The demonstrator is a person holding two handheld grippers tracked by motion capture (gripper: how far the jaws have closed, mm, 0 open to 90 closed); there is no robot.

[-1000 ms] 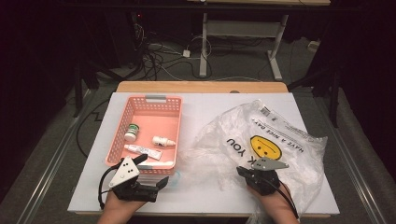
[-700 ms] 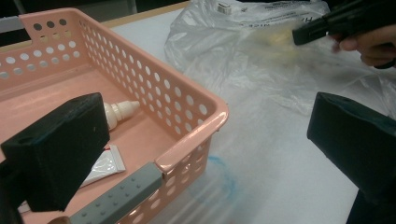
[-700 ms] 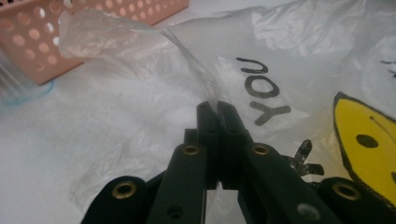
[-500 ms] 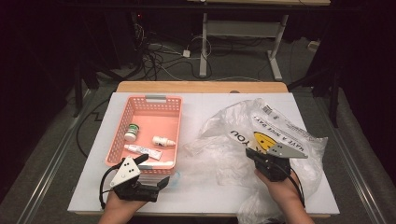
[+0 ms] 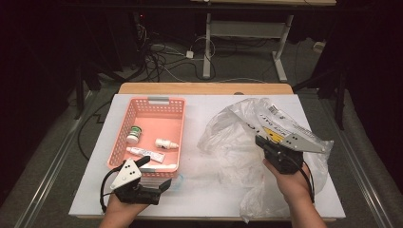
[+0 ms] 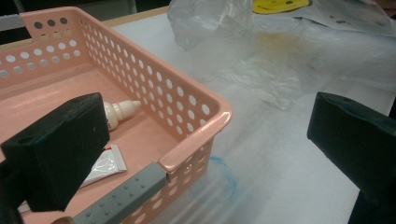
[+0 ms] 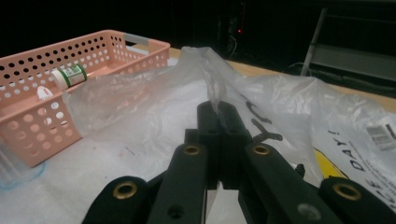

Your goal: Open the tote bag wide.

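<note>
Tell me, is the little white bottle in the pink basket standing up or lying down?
Lying down. The little white bottle rests on its side on the floor of the pink basket, with its cap pointing sideways.

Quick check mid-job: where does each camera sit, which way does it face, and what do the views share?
High view: above the person's side of the table, looking forward and down; both forearms, left gripper and right gripper show.
Left gripper view: on the left gripper, facing the pink basket corner between open jaws.
Right gripper view: on the right gripper, looking along jaws shut on the plastic bag.
Shared: basket and bag appear in all three.
</note>
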